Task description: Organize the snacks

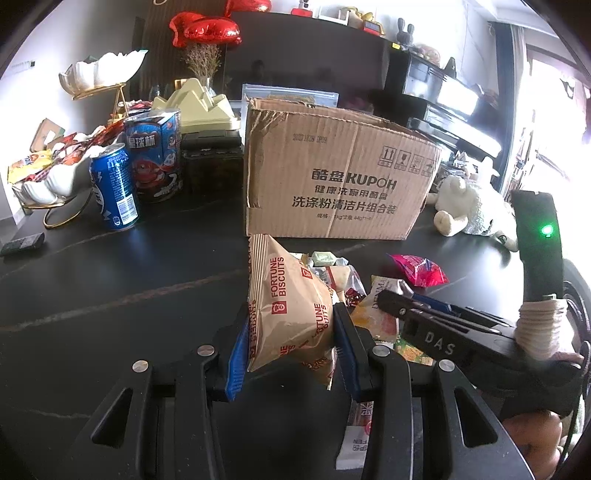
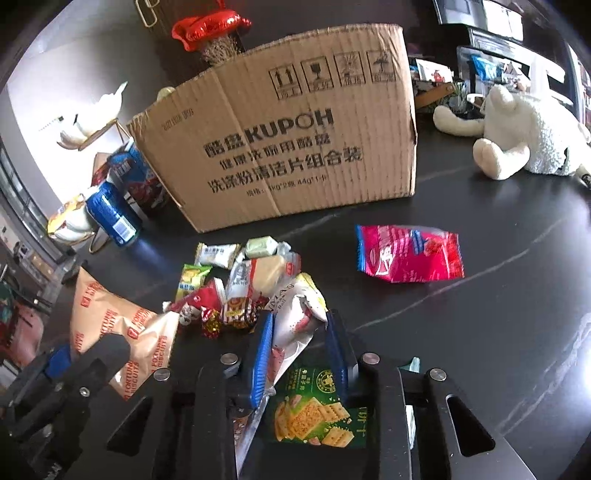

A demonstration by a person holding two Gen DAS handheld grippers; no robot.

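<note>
Crinkly tan biscuit bag [image 1: 291, 310] is pinched upright in the left gripper [image 1: 291, 350], tilted down over the black table [image 1: 129, 288]; right gripper [image 2: 301, 354] is clamped narrow on a white pouch [image 2: 295, 321], corrugated box [image 2: 288, 147] behind

A lived-in home, most likely a living or dining room, seen across a dark, glossy table [image 1: 110, 280] strewn with snacks. On it stand a cardboard box [image 1: 332, 173], a blue drink can [image 1: 114, 186], a white plush toy [image 2: 524, 136] and white shell-shaped bowls on a gold stand [image 1: 99, 74] filled with sweets. Behind it, red foil heart balloons [image 1: 207, 31] float above a vase of dried flowers [image 1: 203, 62], a black upright piano [image 1: 443, 96] carries small ornaments on top, and bright daylight comes in from the right side.
</note>
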